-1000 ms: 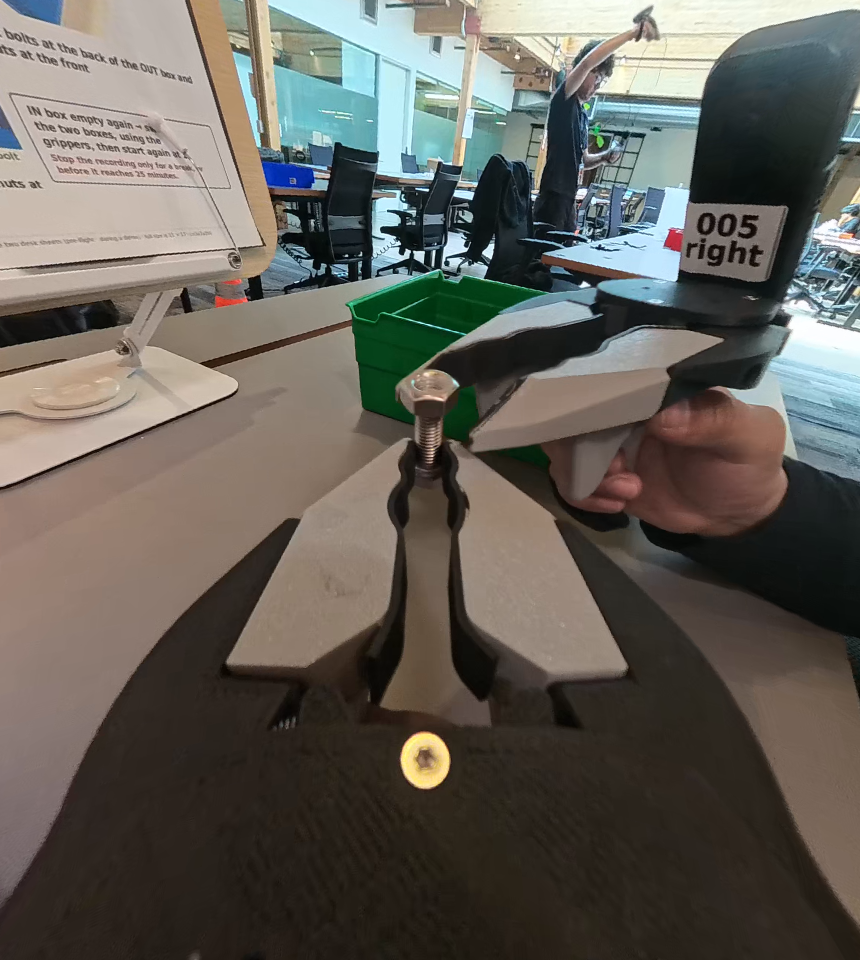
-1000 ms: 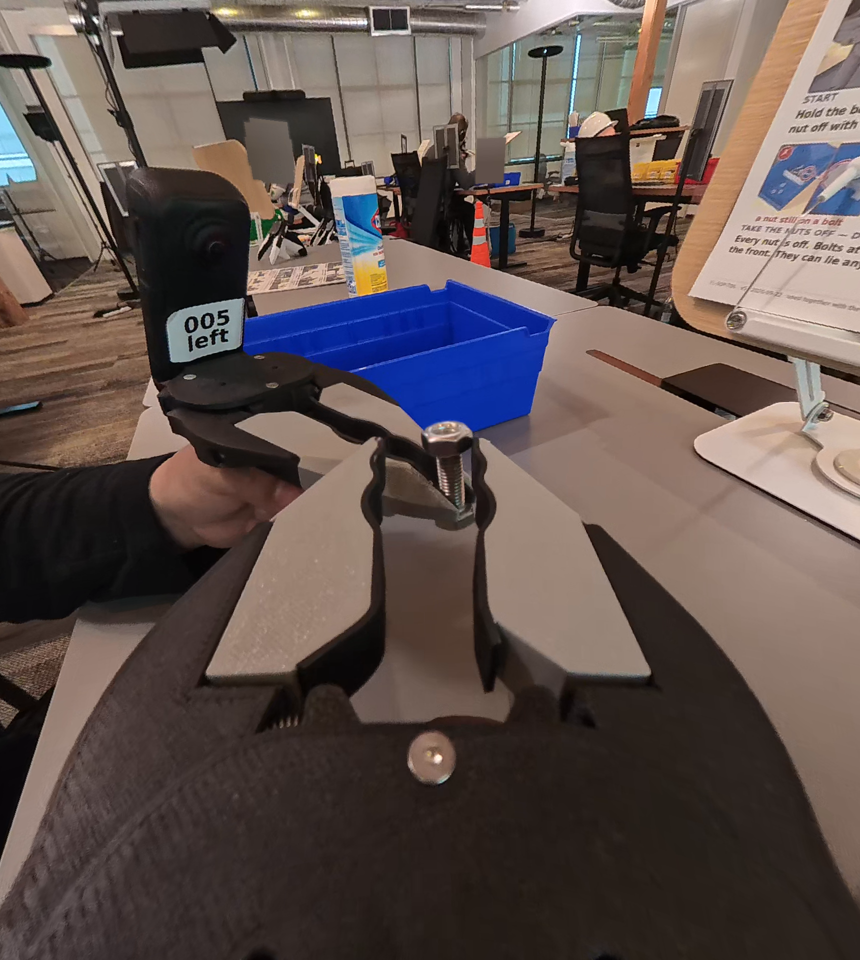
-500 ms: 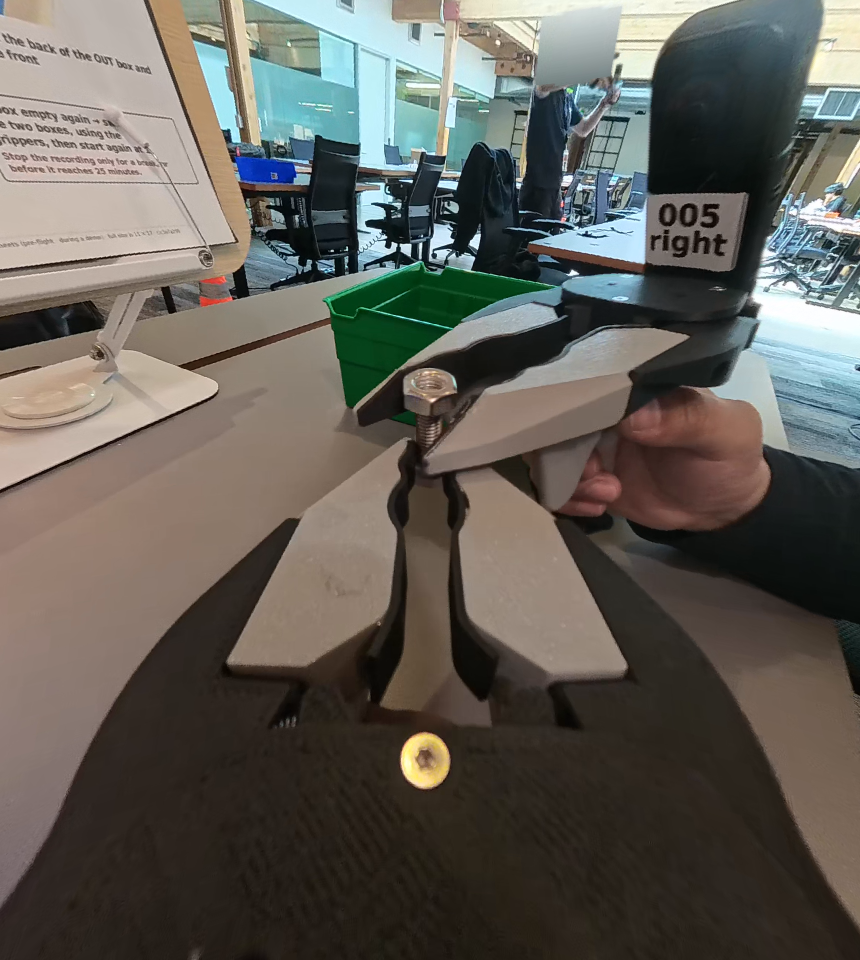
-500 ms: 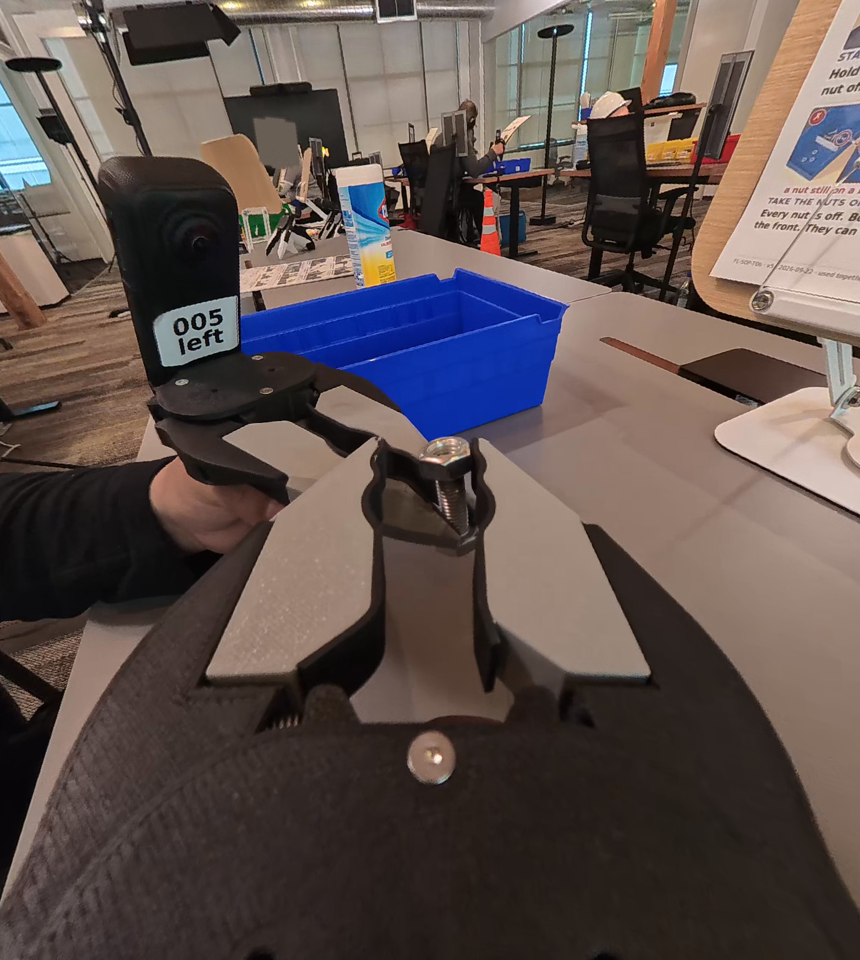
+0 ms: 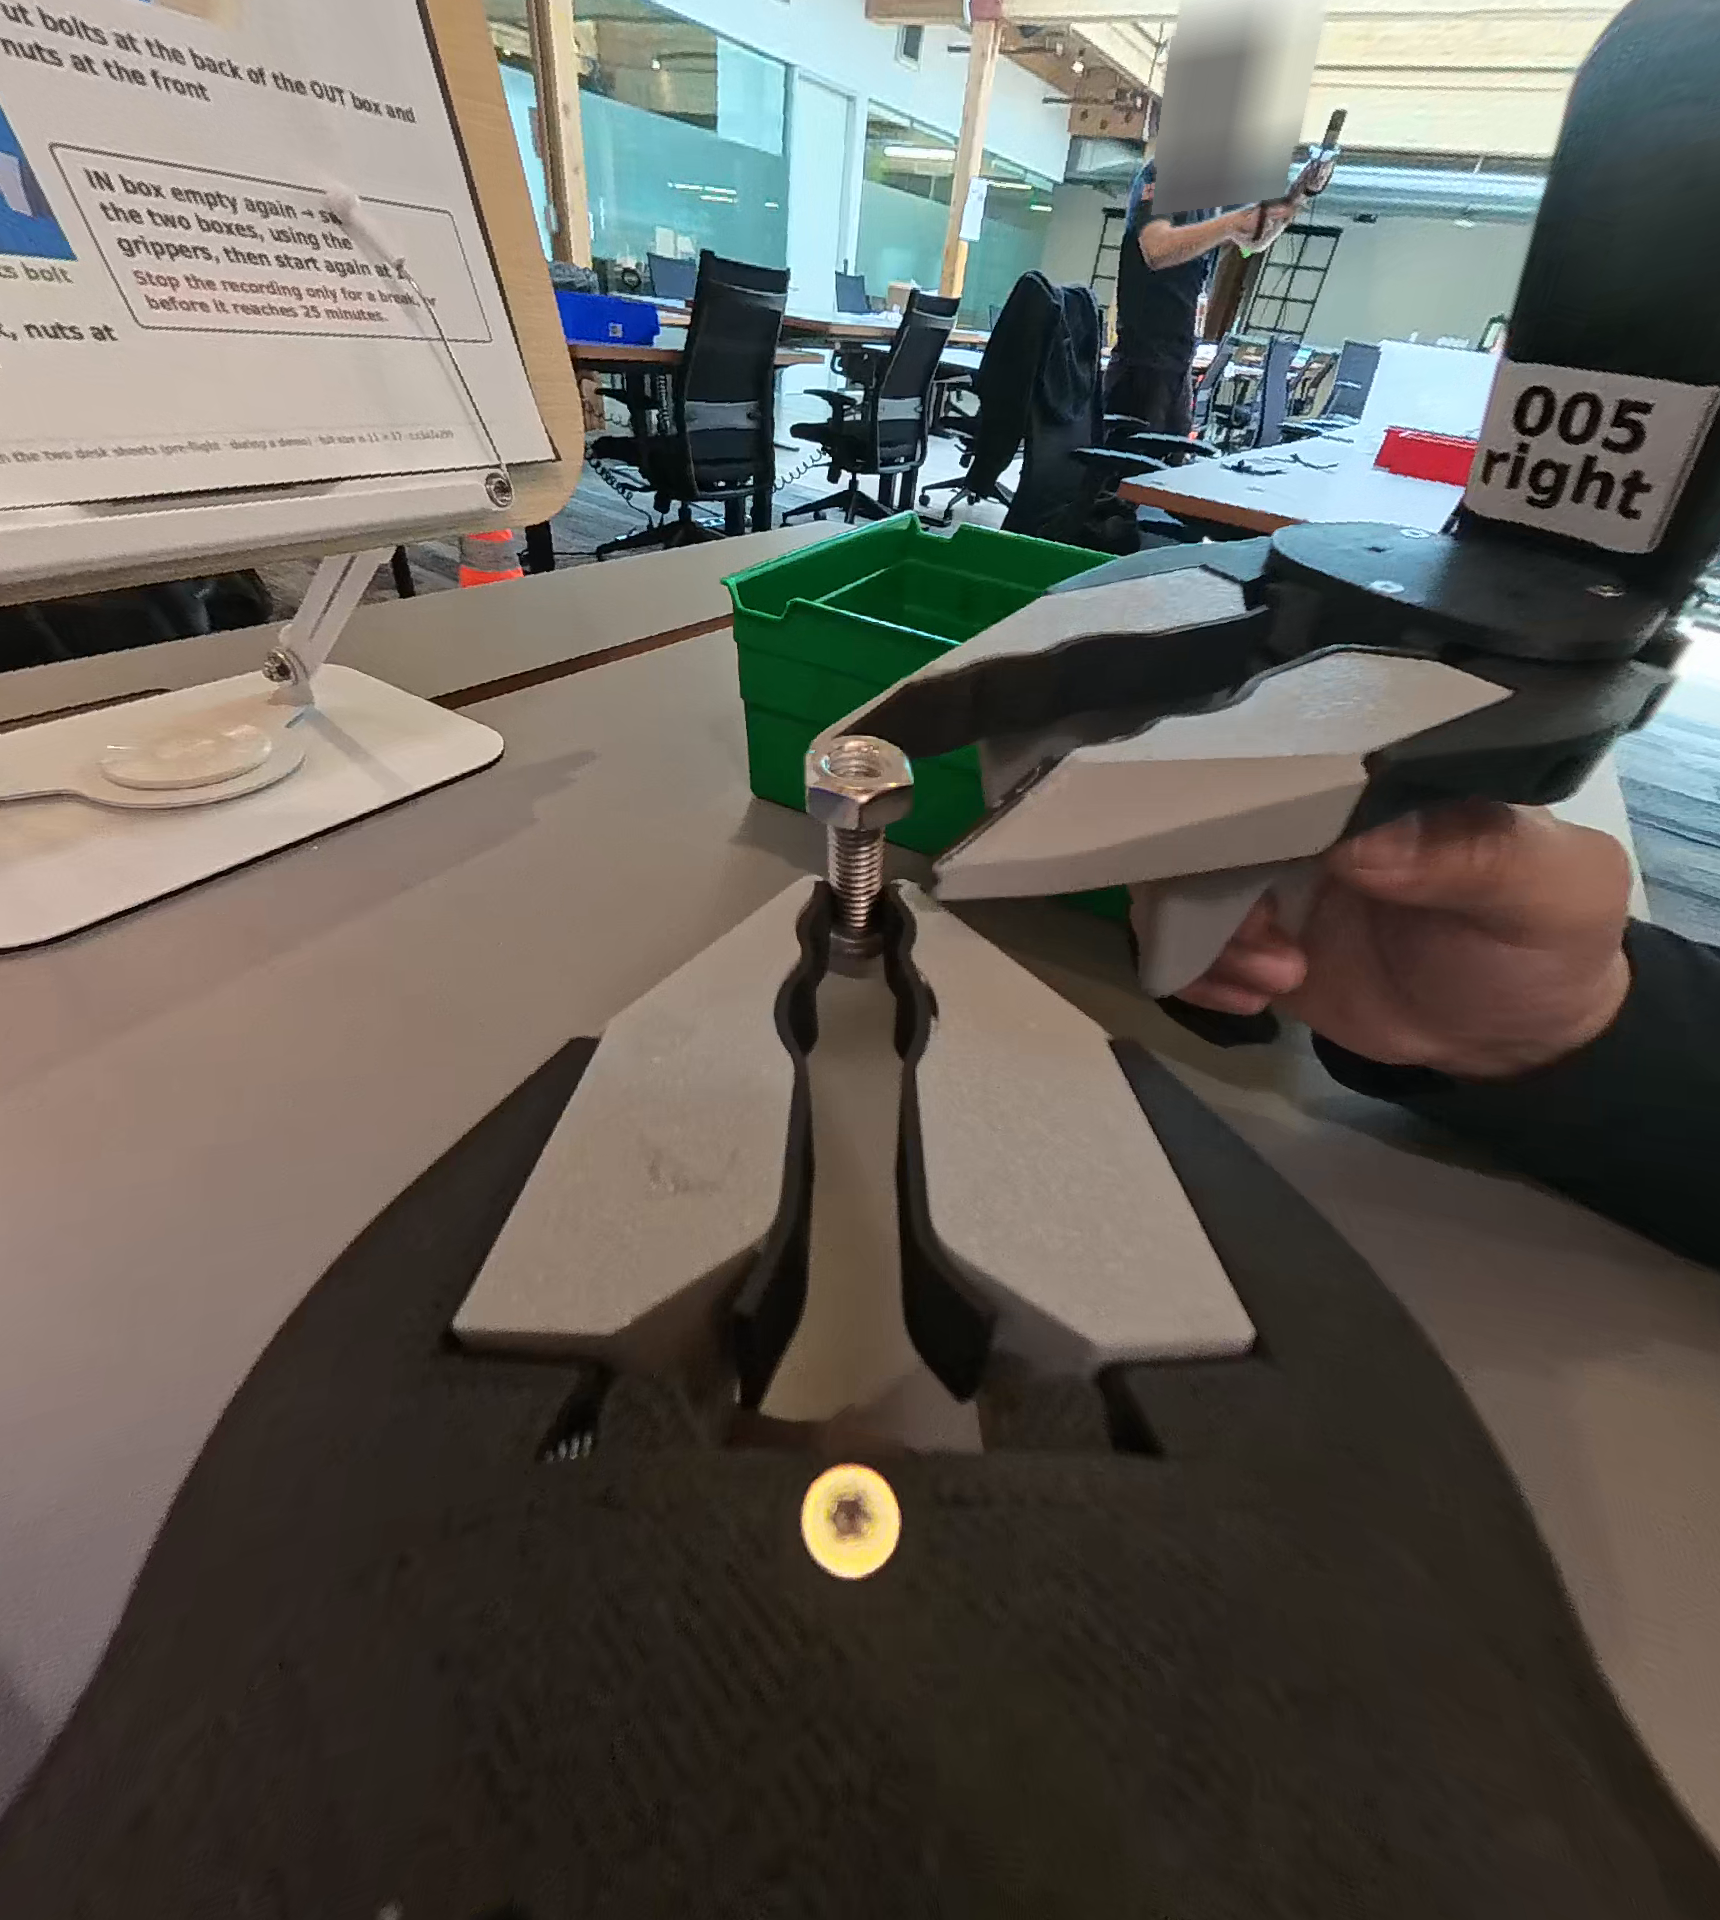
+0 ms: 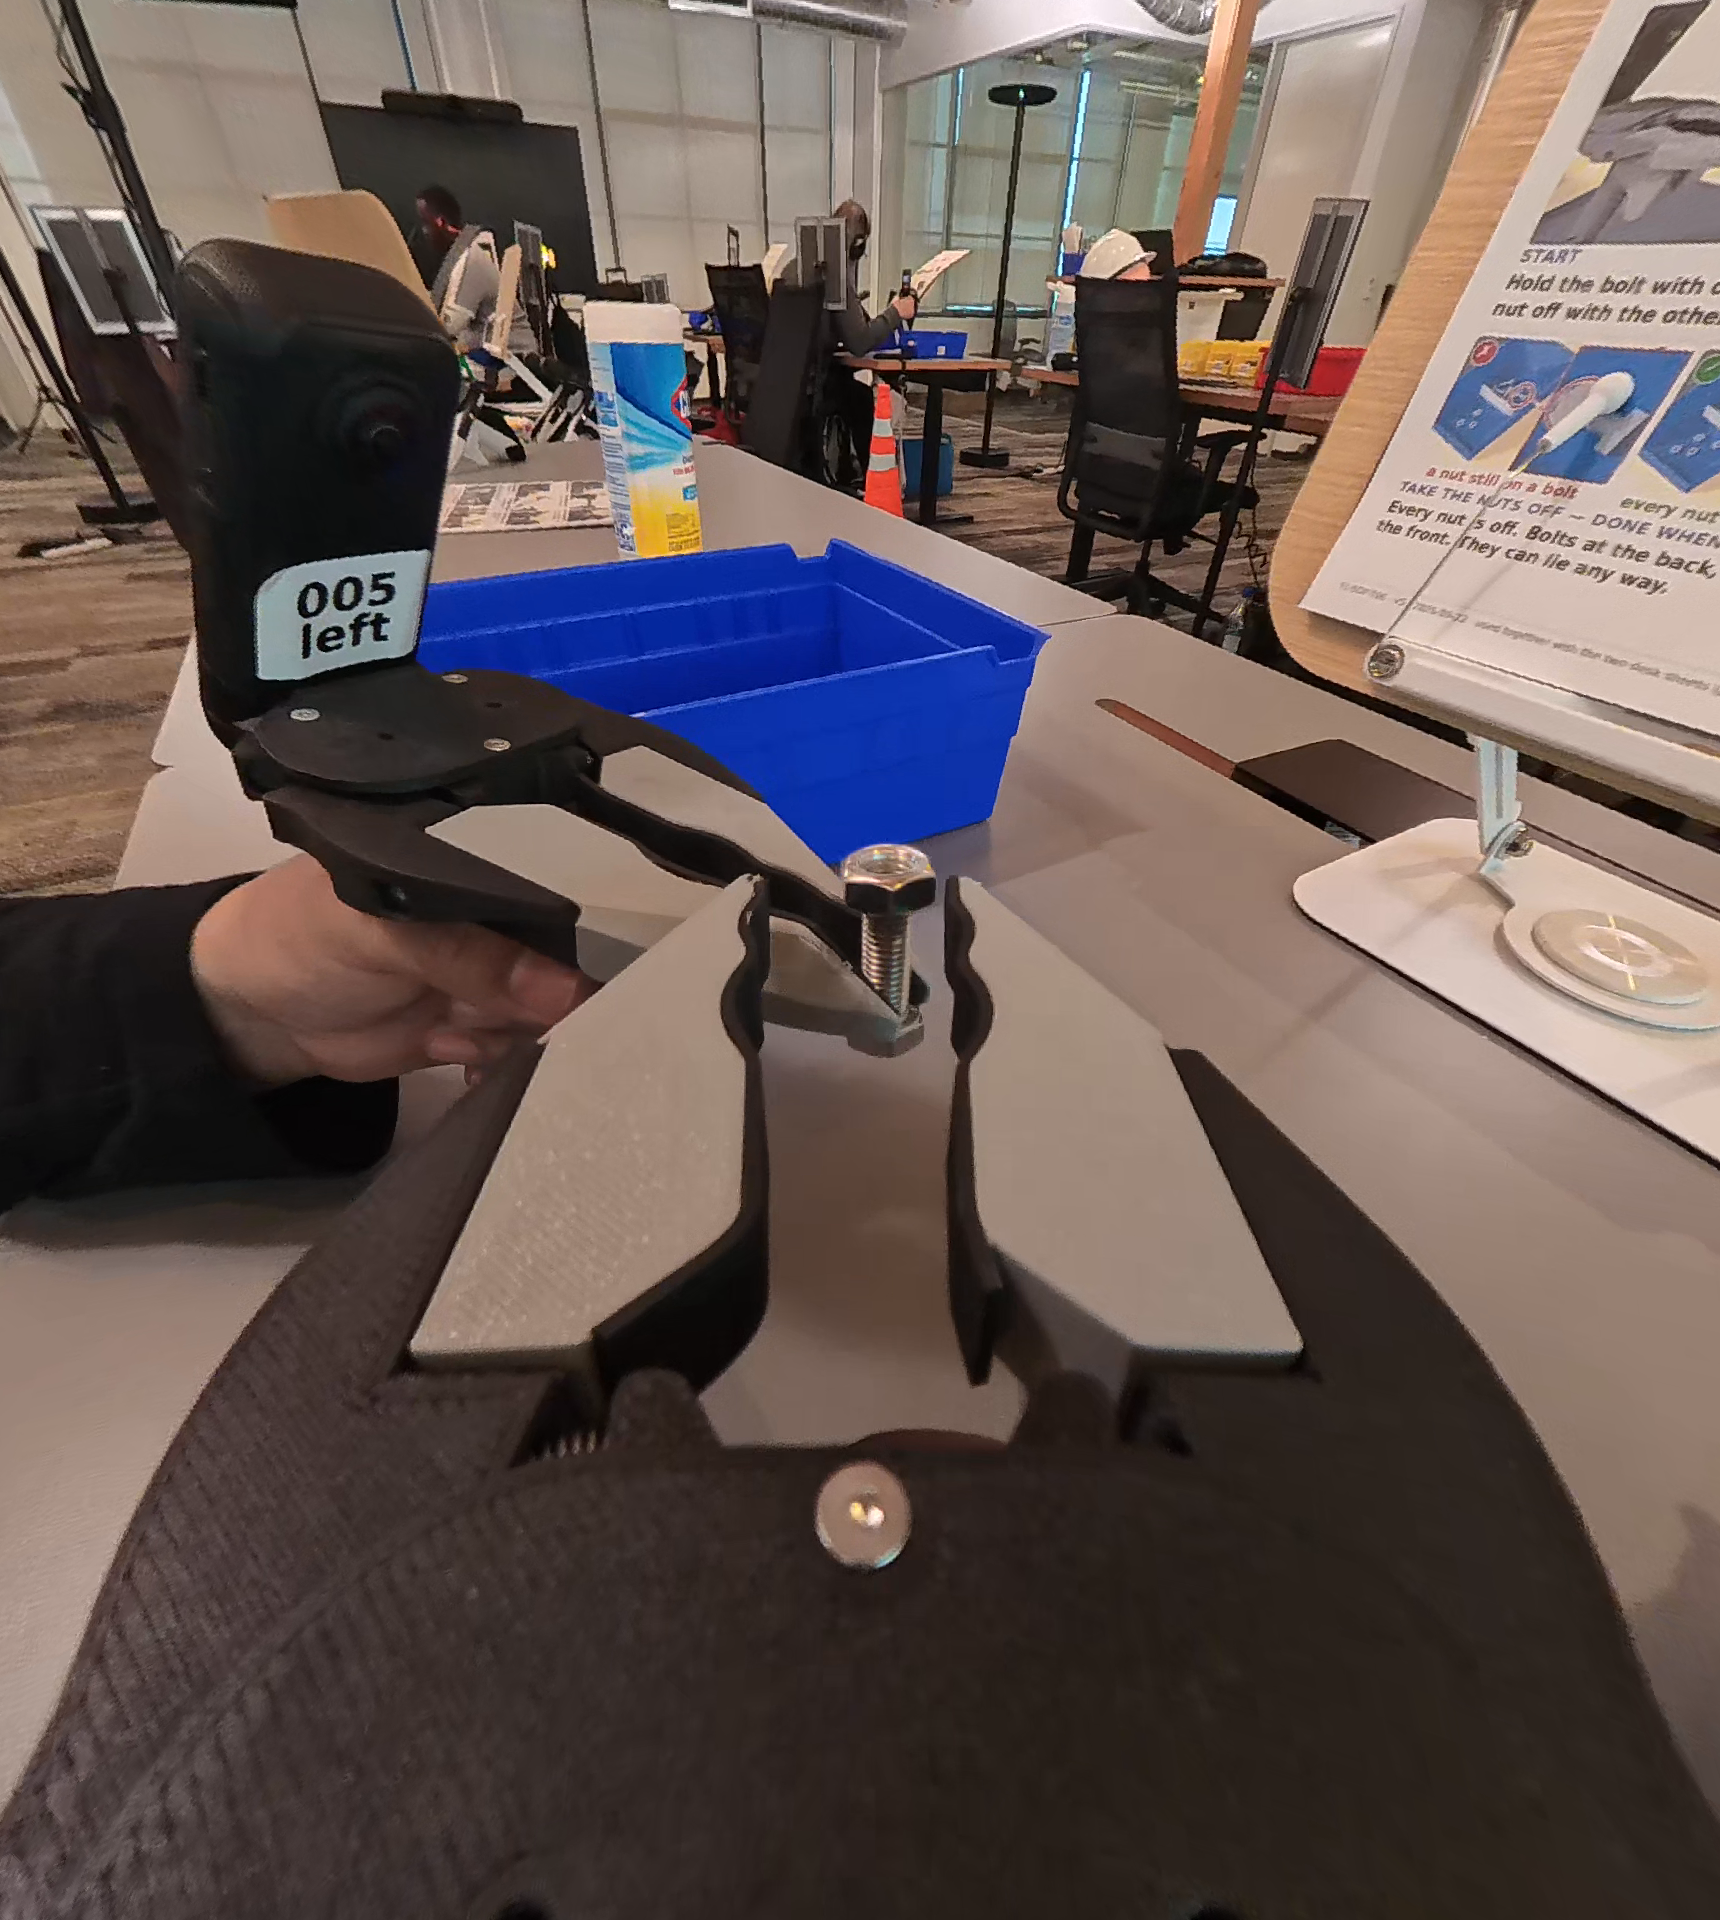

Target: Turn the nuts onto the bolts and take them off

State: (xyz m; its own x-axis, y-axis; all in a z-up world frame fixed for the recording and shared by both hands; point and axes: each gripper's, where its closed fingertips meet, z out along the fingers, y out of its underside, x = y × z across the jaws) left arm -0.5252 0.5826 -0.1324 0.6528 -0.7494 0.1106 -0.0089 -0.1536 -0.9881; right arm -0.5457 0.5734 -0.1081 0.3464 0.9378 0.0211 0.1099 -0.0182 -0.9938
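Over the grey counter (image 5: pixel 212 1091), upright bolt (image 5: pixel 854 873) pinched low on its shank by the left tool (image 5: pixel 854 935), head down, nut (image 5: pixel 858 777) sitting at the very top of the thread. Left tool pressed together on that shank, tips hugging it from both sides. Just right of the bolt, right tool (image 5: pixel 923 800) spread wide, upper finger reaching over beside the nut, lower finger below and clear of it. From the right wrist view, same bolt (image 6: pixel 885 951) standing between the parted fingers of the right tool (image 6: pixel 851 935), touching neither, nut (image 6: pixel 886 871) level with the tips. Behind the bolt, green bin (image 5: pixel 866 644) in the left wrist view; blue bin (image 6: pixel 783 675) in the right wrist view. Beside the bolt, white stand (image 5: pixel 160 769) carrying an instruction sheet.
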